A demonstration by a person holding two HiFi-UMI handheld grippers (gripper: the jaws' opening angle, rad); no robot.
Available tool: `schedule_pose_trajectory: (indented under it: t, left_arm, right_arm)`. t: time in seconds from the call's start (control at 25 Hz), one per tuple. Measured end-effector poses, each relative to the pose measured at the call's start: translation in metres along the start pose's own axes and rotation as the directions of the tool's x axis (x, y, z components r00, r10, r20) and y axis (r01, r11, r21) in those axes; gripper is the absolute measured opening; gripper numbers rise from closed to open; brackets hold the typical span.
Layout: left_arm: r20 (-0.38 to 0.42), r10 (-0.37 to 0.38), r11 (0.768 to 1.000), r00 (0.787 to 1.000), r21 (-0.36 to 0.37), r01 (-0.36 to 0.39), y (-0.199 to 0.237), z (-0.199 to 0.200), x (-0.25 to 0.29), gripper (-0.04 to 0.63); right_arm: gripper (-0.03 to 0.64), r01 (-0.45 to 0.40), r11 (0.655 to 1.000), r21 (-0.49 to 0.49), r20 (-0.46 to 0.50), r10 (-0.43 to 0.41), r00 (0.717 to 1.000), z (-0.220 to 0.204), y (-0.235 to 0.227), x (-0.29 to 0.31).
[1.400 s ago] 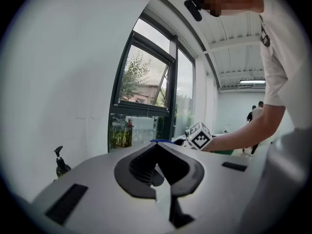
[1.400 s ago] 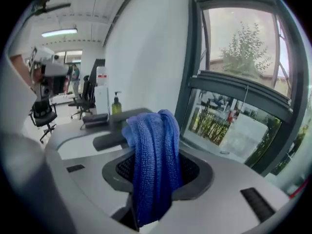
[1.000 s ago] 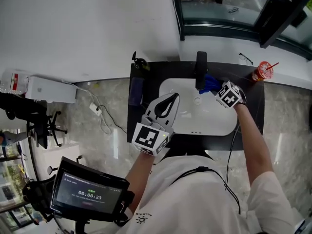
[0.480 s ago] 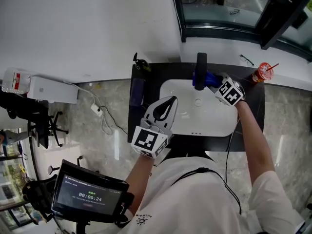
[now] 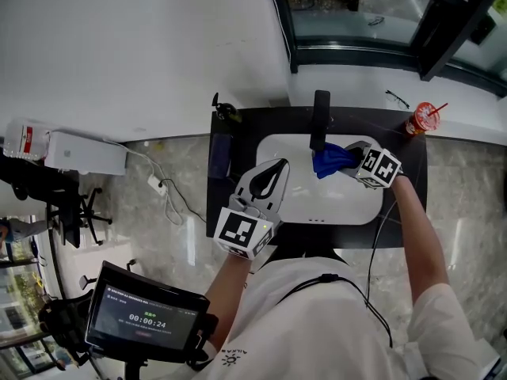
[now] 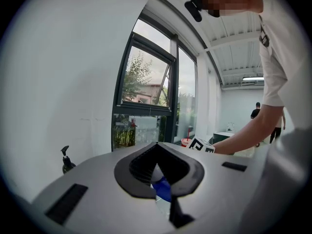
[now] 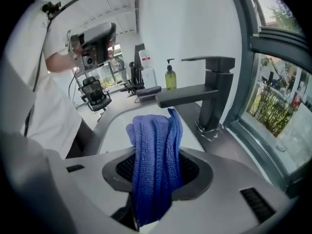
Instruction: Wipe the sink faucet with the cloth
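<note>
right hand-held gripper (image 5: 354, 158): clamped on blue cloth (image 5: 329, 161), faucet (image 5: 319, 117) at its 12 o'clock | left hand-held gripper (image 5: 278, 165): apparently closed, empty

Head camera high above, staring steeply down on the dark worktop (image 5: 404, 204) and sink (image 5: 317, 200); left gripper view sits near, facing almost level toward the far window (image 6: 146, 101); right gripper view close up, tilted down at the faucet (image 7: 209, 94); faucet and blue cloth (image 7: 153, 165) shared with head view.
</note>
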State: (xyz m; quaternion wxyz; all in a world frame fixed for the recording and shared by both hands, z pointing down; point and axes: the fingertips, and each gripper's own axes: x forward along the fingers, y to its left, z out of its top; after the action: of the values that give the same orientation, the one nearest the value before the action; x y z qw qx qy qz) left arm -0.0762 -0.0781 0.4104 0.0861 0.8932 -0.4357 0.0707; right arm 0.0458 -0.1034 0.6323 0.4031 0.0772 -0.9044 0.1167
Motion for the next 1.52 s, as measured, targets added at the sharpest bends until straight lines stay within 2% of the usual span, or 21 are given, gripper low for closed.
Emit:
schedule_pose_trajectory:
  t: [0.16, 0.24, 0.32, 0.44, 0.56, 0.76, 0.88, 1.08, 1.28, 1.4, 1.52]
  left_arm:
    - [-0.001, 0.001, 1.0, 1.0, 0.0, -0.001, -0.001, 0.001, 0.002, -0.006]
    - [-0.005, 0.005, 1.0, 1.0, 0.0, -0.005, 0.0, 0.0, 0.001, -0.006]
    - [-0.01, 0.01, 1.0, 1.0, 0.0, -0.01, 0.002, -0.001, 0.0, -0.006]
    - [-0.015, 0.02, 1.0, 1.0, -0.001, -0.02, 0.004, -0.003, -0.002, -0.006]
    - [-0.021, 0.028, 1.0, 0.999, 0.001, -0.028, 0.007, -0.005, -0.005, -0.006]
    - [-0.024, 0.042, 0.999, 0.999, 0.002, -0.041, 0.012, -0.009, -0.011, -0.006]
    - [-0.018, 0.033, 0.999, 0.999, 0.0, -0.033, 0.01, -0.008, -0.01, -0.006]
    - [-0.011, 0.015, 1.0, 1.0, 0.002, -0.015, 0.005, -0.006, -0.007, -0.006]
    - [-0.01, 0.007, 1.0, 1.0, 0.001, -0.007, 0.003, -0.006, -0.007, -0.006]
    - [-0.012, 0.005, 1.0, 1.0, -0.001, -0.005, 0.002, -0.007, -0.007, -0.006]
    - [-0.01, 0.005, 1.0, 1.0, 0.0, -0.005, 0.002, -0.007, -0.007, -0.006]
  right_arm:
    - [0.158, 0.126, 0.992, 0.004, -0.038, -0.126, 0.991, -0.004, -0.033, 0.003]
    - [0.158, 0.193, 0.981, 0.032, -0.02, -0.192, 0.981, 0.002, -0.052, 0.006]
    - [0.159, 0.221, 0.972, 0.077, 0.017, -0.223, 0.975, 0.011, -0.065, 0.009]
    - [0.158, 0.196, 0.968, 0.157, 0.094, -0.212, 0.973, 0.025, -0.073, 0.018]
    - [0.159, 0.124, 0.965, 0.233, 0.179, -0.168, 0.969, 0.034, -0.07, 0.025]
    - [0.158, 0.057, 0.956, 0.288, 0.26, -0.136, 0.956, 0.036, -0.065, 0.023]
    - [0.158, 0.03, 0.96, 0.28, 0.29, -0.114, 0.95, 0.035, -0.057, 0.012]
    - [0.152, -0.03, 0.974, 0.225, 0.264, -0.031, 0.964, 0.021, -0.033, 0.0]
    - [0.152, -0.086, 0.965, 0.248, 0.207, 0.034, 0.978, -0.004, -0.014, -0.001]
    - [0.152, -0.052, 0.968, 0.247, 0.121, 0.022, 0.992, -0.022, -0.011, 0.011]
    - [0.153, 0.026, 0.97, 0.242, 0.082, -0.047, 0.996, -0.023, -0.023, 0.024]
